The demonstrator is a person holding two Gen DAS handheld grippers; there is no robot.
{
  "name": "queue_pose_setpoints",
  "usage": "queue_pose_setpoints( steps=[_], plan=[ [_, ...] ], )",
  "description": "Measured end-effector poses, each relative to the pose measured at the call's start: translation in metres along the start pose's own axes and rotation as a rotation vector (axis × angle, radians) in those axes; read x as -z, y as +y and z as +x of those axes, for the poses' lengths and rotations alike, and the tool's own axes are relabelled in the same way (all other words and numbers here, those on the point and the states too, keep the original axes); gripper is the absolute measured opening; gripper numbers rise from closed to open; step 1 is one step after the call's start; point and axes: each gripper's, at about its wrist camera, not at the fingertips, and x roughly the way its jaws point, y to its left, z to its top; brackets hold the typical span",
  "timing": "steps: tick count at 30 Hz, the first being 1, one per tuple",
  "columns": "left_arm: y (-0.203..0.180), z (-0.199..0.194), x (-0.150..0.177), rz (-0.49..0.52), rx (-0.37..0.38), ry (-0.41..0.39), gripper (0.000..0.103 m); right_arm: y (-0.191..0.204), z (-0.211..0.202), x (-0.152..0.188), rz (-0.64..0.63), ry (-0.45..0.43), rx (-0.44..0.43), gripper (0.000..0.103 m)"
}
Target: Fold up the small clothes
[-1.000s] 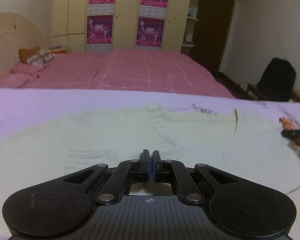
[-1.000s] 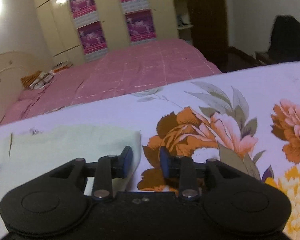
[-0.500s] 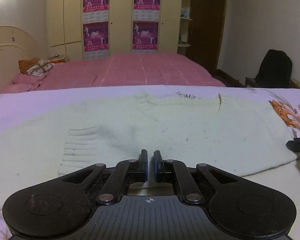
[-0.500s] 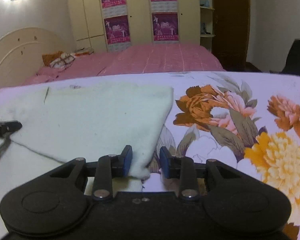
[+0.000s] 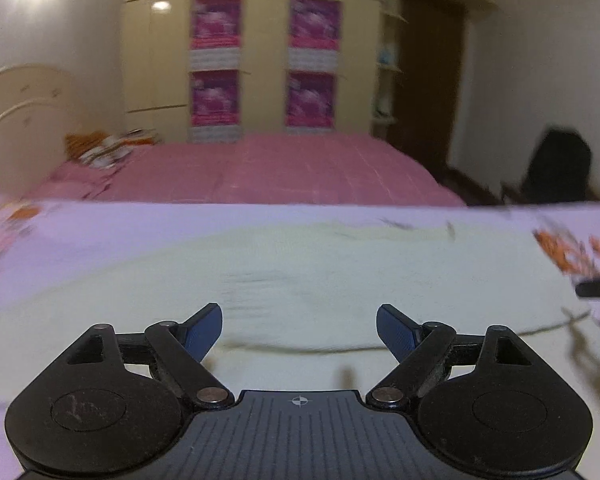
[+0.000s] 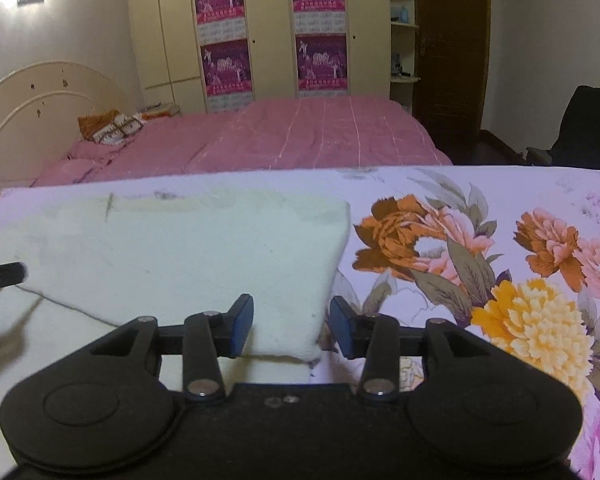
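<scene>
A pale cream knitted garment [image 5: 320, 272] lies flat and folded on the floral cloth. It also shows in the right wrist view [image 6: 188, 256]. My left gripper [image 5: 299, 330] is open wide just above the garment's near folded edge and holds nothing. My right gripper [image 6: 292, 326] is open, with the garment's near right corner lying between its jaws and not pinched. The right gripper's fingertip [image 5: 598, 289] shows at the right edge of the left wrist view. The left gripper's fingertip [image 6: 2, 274] shows at the left edge of the right wrist view.
The work surface is covered by a lilac cloth with orange and yellow flowers [image 6: 480, 264]. Behind it stands a bed with a pink cover [image 6: 300, 136], a wardrobe with purple posters [image 6: 272, 28] and a dark chair [image 5: 556, 168] at the right.
My left gripper opened from shut to wide open, letting go of the garment's edge. Both grippers drew back a little. My right gripper stayed open.
</scene>
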Motion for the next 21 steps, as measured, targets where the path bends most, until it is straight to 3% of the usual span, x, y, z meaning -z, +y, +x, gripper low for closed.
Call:
queue_pose_setpoints(
  steps=[2,4,5,8,11,14,17,19,21],
  plan=[
    [0.044,-0.022,0.01,-0.126,-0.039,-0.018,0.08,0.001,-0.003,-0.001,0.022,0.002,-0.01,0.042],
    [0.095,-0.043,0.025,-0.279,-0.106,-0.015,0.062,0.003,-0.003,-0.001,0.04,0.003,-0.019,0.042],
    [0.121,-0.052,0.034,-0.37,-0.139,-0.012,0.048,0.005,-0.003,-0.001,0.047,0.008,-0.024,0.042],
    [0.202,-0.081,0.07,-0.701,-0.212,-0.042,0.046,0.014,0.001,0.001,0.061,0.02,-0.034,0.042],
    [0.254,-0.093,0.101,-0.958,-0.206,-0.067,0.046,0.024,0.004,0.003,0.081,0.03,-0.051,0.043],
    [0.28,-0.089,0.116,-1.051,-0.178,-0.099,0.045,0.037,0.009,0.003,0.092,0.037,-0.065,0.043],
    [0.293,-0.076,0.112,-1.07,-0.176,-0.123,0.045,0.048,0.013,0.003,0.104,0.043,-0.07,0.044],
    [0.301,-0.065,0.108,-1.082,-0.186,-0.14,0.04,0.054,0.015,0.001,0.112,0.046,-0.073,0.044],
    [0.317,-0.055,0.106,-1.077,-0.209,-0.116,0.003,0.058,0.015,0.0,0.113,0.044,-0.072,0.045]
  ],
)
